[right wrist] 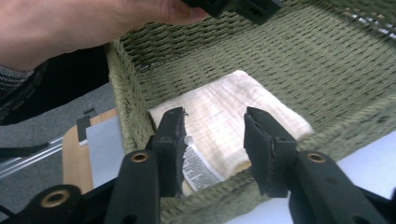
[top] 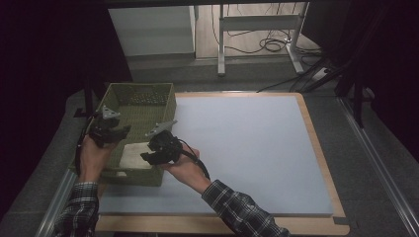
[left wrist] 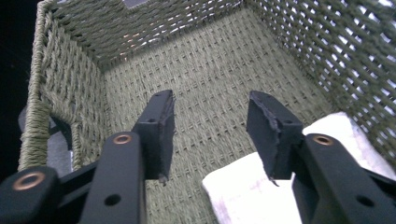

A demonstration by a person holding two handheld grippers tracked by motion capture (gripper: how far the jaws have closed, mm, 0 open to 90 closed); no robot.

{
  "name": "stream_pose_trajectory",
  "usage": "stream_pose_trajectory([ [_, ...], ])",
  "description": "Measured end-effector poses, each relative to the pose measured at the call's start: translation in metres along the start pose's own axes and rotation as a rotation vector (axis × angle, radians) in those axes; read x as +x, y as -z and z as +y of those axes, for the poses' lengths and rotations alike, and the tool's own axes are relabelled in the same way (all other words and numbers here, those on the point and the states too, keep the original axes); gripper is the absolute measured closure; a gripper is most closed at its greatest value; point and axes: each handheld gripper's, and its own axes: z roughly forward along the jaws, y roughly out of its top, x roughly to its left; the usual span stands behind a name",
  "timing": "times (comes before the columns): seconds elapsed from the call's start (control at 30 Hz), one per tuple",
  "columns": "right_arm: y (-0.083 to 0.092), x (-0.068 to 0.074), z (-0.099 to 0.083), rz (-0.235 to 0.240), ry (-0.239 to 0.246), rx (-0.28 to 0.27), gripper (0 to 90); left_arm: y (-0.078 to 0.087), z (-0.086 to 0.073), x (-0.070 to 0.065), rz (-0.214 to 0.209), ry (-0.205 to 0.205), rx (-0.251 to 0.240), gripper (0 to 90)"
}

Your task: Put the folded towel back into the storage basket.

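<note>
Where it lies folded flat on the floor of the green woven basket (top: 165, 101), the cream cloth (right wrist: 224, 119) shows a soft ribbed weave and a printed label (right wrist: 198, 169) at its near edge. It sits in the basket's near end, the far end bare wicker. Both tongs stand parted above it, gripping nothing: the left gripper (left wrist: 210, 123) over the bare floor beside the cloth, the right gripper (right wrist: 212, 140) over the near rim. Right of the basket, the pale mat (top: 247, 148) lies open to the table's wooden edge (top: 316, 143).
</note>
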Motion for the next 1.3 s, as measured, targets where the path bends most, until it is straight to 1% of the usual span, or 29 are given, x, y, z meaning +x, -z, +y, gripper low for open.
stream_pose_trajectory([
  [0.17, 0.006, -0.001, -0.001, -0.024, 0.044, -0.014, 48.7, -0.001, 0.002, -0.002, -0.015, 0.018, -0.007, 39.3],
  [0.23, 0.009, -0.002, -0.001, -0.032, 0.056, -0.019, 45.3, 0.000, 0.004, -0.003, -0.027, 0.025, -0.015, 36.6],
  [0.27, 0.010, -0.003, -0.002, -0.033, 0.060, -0.021, 43.0, -0.001, 0.005, -0.004, -0.035, 0.033, -0.018, 33.9],
  [0.37, 0.015, -0.007, -0.004, -0.039, 0.060, -0.030, 38.2, -0.001, 0.008, -0.007, -0.064, 0.057, -0.025, 28.0],
  [0.5, 0.021, -0.014, -0.008, -0.041, 0.057, -0.030, 34.2, -0.003, 0.012, -0.012, -0.093, 0.071, -0.026, 20.8],
  [0.6, 0.026, -0.019, -0.013, -0.048, 0.058, -0.030, 31.5, -0.004, 0.016, -0.016, -0.117, 0.082, -0.031, 17.7],
  [0.7, 0.031, -0.025, -0.017, -0.045, 0.052, -0.026, 29.5, -0.005, 0.020, -0.021, -0.139, 0.089, -0.031, 14.3],
  [0.87, 0.041, -0.032, -0.026, -0.054, 0.056, -0.027, 26.7, -0.007, 0.026, -0.031, -0.173, 0.085, -0.027, 10.2],
  [0.9, 0.044, -0.034, -0.029, -0.057, 0.054, -0.030, 25.5, -0.007, 0.027, -0.033, -0.184, 0.088, -0.027, 9.2],
  [0.97, 0.046, -0.035, -0.030, -0.058, 0.055, -0.030, 25.0, -0.007, 0.029, -0.037, -0.202, 0.086, -0.029, 8.3],
  [1.0, 0.050, -0.037, -0.034, -0.064, 0.056, -0.036, 23.9, -0.008, 0.030, -0.039, -0.206, 0.086, -0.031, 7.5],
  [1.17, 0.056, -0.042, -0.040, -0.063, 0.047, -0.034, 21.4, -0.009, 0.035, -0.047, -0.222, 0.078, -0.028, 5.7],
  [1.23, 0.058, -0.044, -0.043, -0.061, 0.046, -0.033, 19.8, -0.010, 0.036, -0.051, -0.232, 0.080, -0.036, 4.6],
  [1.3, 0.061, -0.046, -0.046, -0.062, 0.049, -0.026, 17.6, -0.010, 0.038, -0.053, -0.240, 0.073, -0.038, 3.6],
])
